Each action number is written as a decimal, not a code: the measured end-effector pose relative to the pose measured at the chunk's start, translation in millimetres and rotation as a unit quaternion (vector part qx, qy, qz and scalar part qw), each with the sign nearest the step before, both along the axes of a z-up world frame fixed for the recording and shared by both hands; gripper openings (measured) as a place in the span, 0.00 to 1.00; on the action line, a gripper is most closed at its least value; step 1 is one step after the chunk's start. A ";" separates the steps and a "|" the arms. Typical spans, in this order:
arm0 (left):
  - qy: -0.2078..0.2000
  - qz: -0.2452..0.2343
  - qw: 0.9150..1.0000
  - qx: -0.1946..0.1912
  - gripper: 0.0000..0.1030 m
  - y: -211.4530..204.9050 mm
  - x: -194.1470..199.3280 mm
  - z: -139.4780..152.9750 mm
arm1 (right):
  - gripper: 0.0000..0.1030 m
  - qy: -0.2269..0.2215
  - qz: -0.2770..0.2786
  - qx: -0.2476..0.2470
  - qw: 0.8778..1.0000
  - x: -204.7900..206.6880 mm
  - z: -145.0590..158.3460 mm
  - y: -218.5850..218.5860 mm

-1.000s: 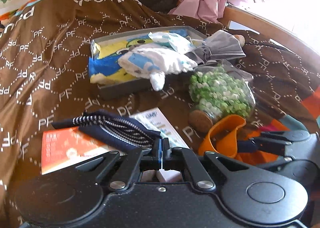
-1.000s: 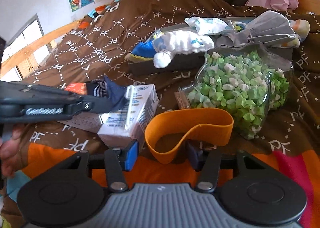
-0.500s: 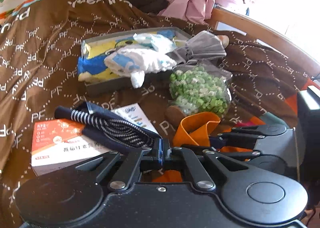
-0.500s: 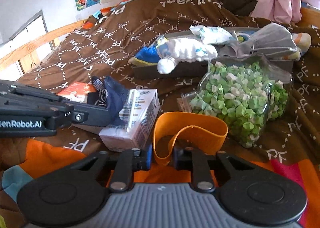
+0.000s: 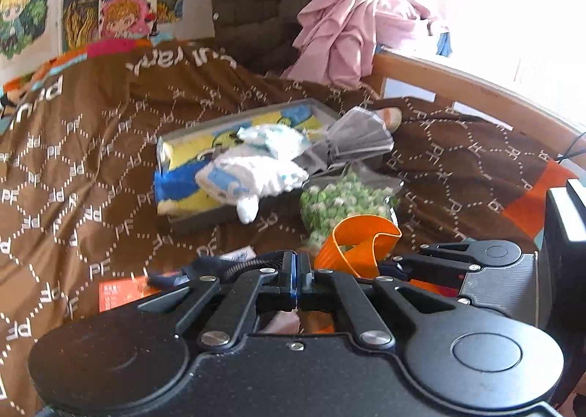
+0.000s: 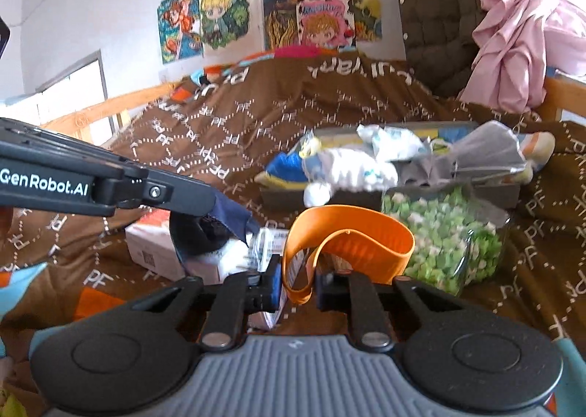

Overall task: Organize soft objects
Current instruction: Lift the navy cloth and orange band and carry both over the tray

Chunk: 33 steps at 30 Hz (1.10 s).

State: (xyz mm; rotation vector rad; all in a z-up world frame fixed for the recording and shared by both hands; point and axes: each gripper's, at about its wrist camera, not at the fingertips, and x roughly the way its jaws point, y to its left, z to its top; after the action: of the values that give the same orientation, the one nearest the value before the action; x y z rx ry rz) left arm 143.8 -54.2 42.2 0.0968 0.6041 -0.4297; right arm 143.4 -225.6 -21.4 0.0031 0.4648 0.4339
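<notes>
My left gripper (image 5: 296, 272) is shut on a navy striped sock (image 5: 205, 266), which hangs off its tips above the boxes. In the right wrist view the same left gripper (image 6: 208, 204) reaches in from the left with the navy sock (image 6: 234, 221) dangling. My right gripper (image 6: 298, 281) is shut on a looped orange rubber band (image 6: 359, 230), also seen as the orange band (image 5: 362, 244) beside the right gripper (image 5: 399, 265). Beyond them lies a grey tray (image 5: 197, 226) holding a white plush (image 5: 256, 175), a yellow-blue cloth and a grey fabric piece.
A glass jar of green paper stars (image 6: 450, 233) lies on its side before the tray (image 6: 282, 197). A white-orange box (image 6: 154, 252) and a small carton (image 6: 267, 244) sit on the brown quilt. A wooden bed rail (image 5: 476, 94) and pink clothes (image 5: 348, 36) stand behind.
The right gripper closed on the orange band. Both grippers rose with the sock and the band, and both views tilted up toward the wall.
</notes>
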 end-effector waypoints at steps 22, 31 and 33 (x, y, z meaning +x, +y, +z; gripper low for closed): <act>-0.108 -0.009 0.994 -0.006 0.00 -52.4 33.4 54.2 | 0.18 -0.102 -0.051 -0.010 0.993 17.4 34.1 -35.9; -0.151 0.005 0.988 -0.024 0.00 -65.6 107.6 70.8 | 0.18 -0.138 -0.059 0.010 0.989 109.5 48.5 -60.7; -0.155 0.009 0.988 -0.027 0.00 -68.6 128.9 68.3 | 0.18 -0.137 -0.055 0.014 0.989 130.3 46.2 -64.7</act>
State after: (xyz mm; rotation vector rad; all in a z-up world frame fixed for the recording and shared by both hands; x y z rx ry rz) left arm 272.7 -122.8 110.5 0.1046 0.2875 -0.4038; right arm 273.7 -290.3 24.8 -0.0031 0.1860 0.3261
